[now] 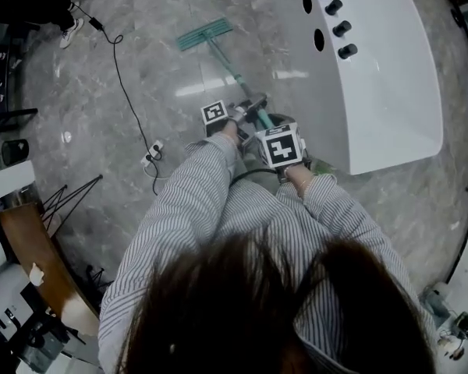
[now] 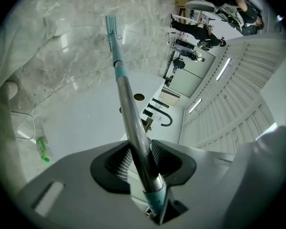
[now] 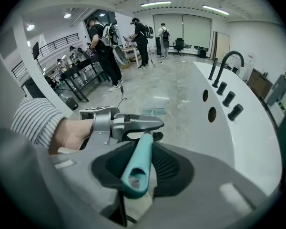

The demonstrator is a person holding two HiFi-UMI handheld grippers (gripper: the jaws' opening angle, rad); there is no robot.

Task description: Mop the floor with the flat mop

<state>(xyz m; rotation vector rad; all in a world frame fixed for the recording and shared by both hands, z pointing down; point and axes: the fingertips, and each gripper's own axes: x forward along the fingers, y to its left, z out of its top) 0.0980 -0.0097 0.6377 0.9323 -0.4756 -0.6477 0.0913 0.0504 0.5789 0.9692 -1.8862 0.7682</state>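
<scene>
The flat mop has a teal head (image 1: pixel 205 33) lying flat on the grey marble floor ahead of me. Its pole (image 1: pixel 232 70) slants back to my hands. My left gripper (image 1: pixel 243 115) is shut on the silver pole (image 2: pixel 133 128), with the mop head (image 2: pixel 111 24) far along it. My right gripper (image 1: pixel 268 128) sits just behind the left one, shut on the teal handle end (image 3: pixel 138 165). In the right gripper view the left gripper (image 3: pixel 126 124) shows straight ahead, and the mop head (image 3: pixel 154 111) lies on the floor beyond it.
A white bathtub (image 1: pixel 382 76) with black taps (image 1: pixel 335 18) stands close on the right. A black cable (image 1: pixel 125 92) runs over the floor to a power strip (image 1: pixel 151 155) on the left. A wooden seat (image 1: pixel 39 263) and racks line the left edge. People (image 3: pixel 102 46) stand far off.
</scene>
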